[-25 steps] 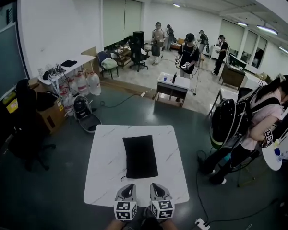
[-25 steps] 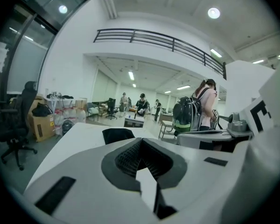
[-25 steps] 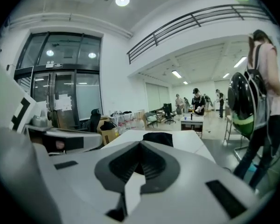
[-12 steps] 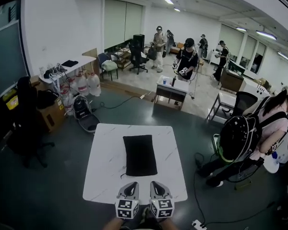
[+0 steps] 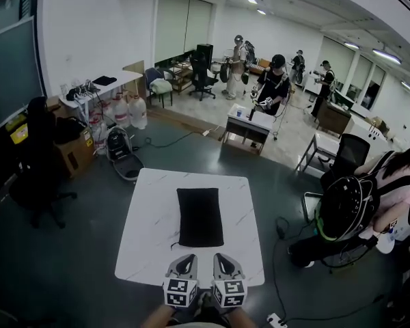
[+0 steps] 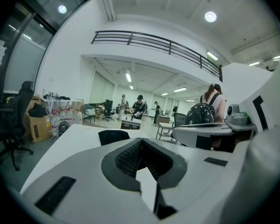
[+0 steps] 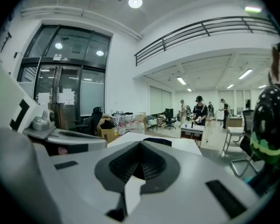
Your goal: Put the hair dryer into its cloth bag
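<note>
Centre of frame: the table (image 5: 150, 217), with the cloth bag (image 5: 199, 217) lying on its middle. Bottom centre: my left gripper (image 5: 186, 258) and my right gripper (image 5: 221, 257), side by side over the table's near edge, just below the bag and apart from it. Left edge: an office chair (image 5: 37, 149). Upper centre, beyond the table: a small desk (image 5: 249, 120). Right edge: a person (image 5: 396, 186).
</note>
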The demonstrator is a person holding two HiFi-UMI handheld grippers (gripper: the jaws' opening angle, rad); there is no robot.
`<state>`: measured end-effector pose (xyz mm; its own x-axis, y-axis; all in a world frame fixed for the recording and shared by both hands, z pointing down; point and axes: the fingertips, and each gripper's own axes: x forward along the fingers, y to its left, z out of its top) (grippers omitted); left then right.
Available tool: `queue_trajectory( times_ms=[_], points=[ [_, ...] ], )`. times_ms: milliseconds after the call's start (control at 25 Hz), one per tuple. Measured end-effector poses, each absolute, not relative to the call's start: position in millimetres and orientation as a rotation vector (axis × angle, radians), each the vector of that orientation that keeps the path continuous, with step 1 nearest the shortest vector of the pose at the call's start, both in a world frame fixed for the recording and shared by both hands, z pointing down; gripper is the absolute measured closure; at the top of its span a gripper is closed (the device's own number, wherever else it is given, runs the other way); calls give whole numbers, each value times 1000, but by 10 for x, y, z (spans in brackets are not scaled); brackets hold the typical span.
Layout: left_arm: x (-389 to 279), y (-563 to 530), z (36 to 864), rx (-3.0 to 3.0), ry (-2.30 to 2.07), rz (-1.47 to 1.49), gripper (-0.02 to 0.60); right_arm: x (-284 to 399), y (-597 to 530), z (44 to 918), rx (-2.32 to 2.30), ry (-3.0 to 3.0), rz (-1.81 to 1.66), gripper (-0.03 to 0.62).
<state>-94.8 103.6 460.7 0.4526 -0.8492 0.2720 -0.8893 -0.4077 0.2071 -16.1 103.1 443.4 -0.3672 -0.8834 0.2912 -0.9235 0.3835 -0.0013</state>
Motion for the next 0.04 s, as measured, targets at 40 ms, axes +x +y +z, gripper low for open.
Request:
queue_trajectory(
  times_ms=[40],
  points=[
    [-932, 1009, 4595, 2387, -1481, 177, 571, -153, 1003, 4415, 1599, -2404, 240, 579]
  ],
)
